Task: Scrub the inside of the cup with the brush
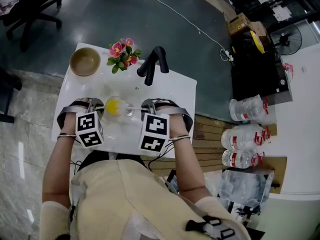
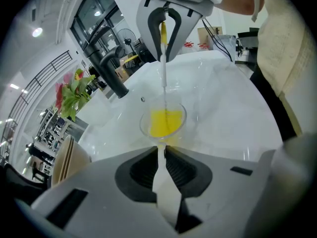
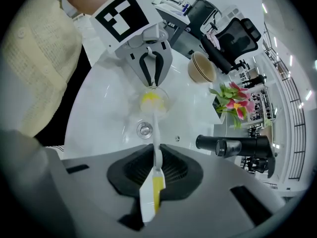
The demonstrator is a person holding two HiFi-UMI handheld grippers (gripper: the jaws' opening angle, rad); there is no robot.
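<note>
Left gripper view: left claw (image 2: pixel 162 155) nearly closed on the cup (image 2: pixel 181 121) rim, right claw (image 2: pixel 165 36) tight on the brush (image 2: pixel 163 71) handle.

Cup (image 1: pixel 118 106) on table (image 1: pixel 170 86), brush (image 1: pixel 134 107) inside it, bowl (image 1: pixel 84 61) and flowers (image 1: pixel 122 53) behind.

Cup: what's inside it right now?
The brush's yellow head sits inside the clear cup, its handle running out to the right tongs. The cup's bottom beneath the head is covered.

White table (image 1: pixel 176 90); dark, perhaps polished floor (image 1: pixel 100 14)
</note>
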